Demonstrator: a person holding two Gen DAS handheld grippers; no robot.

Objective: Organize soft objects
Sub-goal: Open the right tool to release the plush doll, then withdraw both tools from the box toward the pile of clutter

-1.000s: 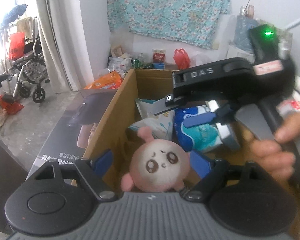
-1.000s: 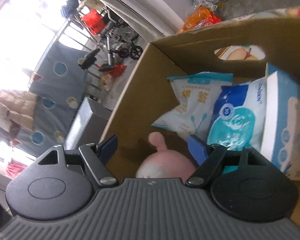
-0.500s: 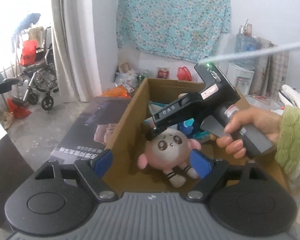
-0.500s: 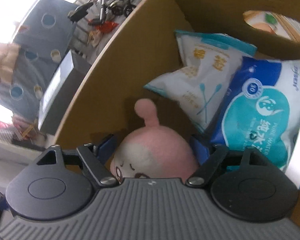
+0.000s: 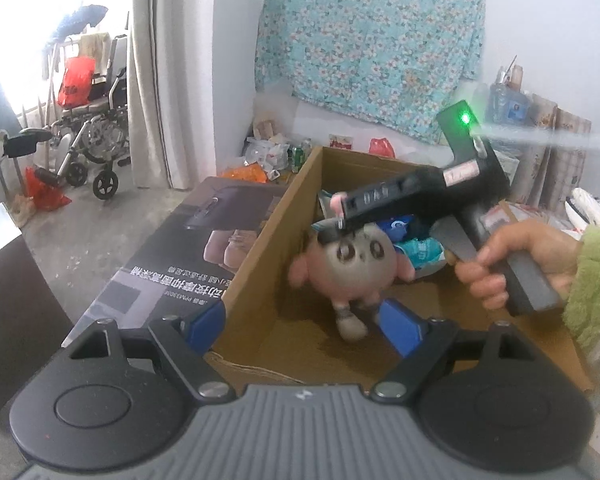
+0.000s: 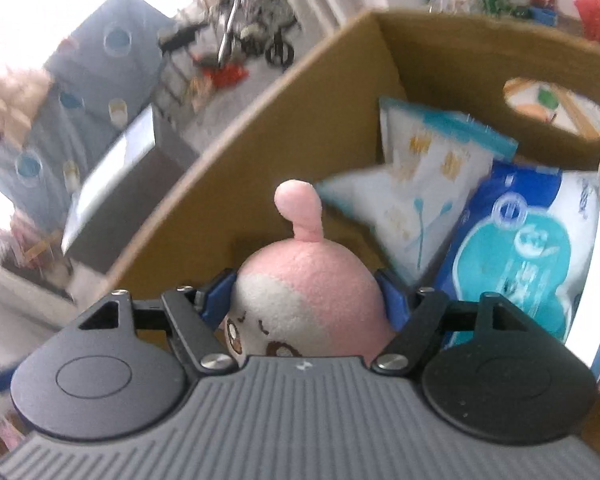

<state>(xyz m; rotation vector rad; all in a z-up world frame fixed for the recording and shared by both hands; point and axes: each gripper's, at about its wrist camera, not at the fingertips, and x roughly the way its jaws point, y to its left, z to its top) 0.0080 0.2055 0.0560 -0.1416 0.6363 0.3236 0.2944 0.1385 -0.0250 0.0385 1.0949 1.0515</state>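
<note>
Lifted off the box floor since a moment ago, the pink plush (image 6: 306, 280) now hangs between the right gripper's (image 6: 306, 300) blue pads (image 6: 392, 300), which are closing on the sides of its round head. Its legs dangle inside the cardboard box (image 5: 268, 248), above the bottom, with a white bag (image 6: 416, 184) and a blue wipes pack (image 6: 532, 248) propped behind it. The left gripper (image 5: 300, 320) stands wide open and empty near the box's front edge. A squashy head can pop out of the pads if the squeeze stays shallow, and a swinging body may snag the box wall on the way out.
</note>
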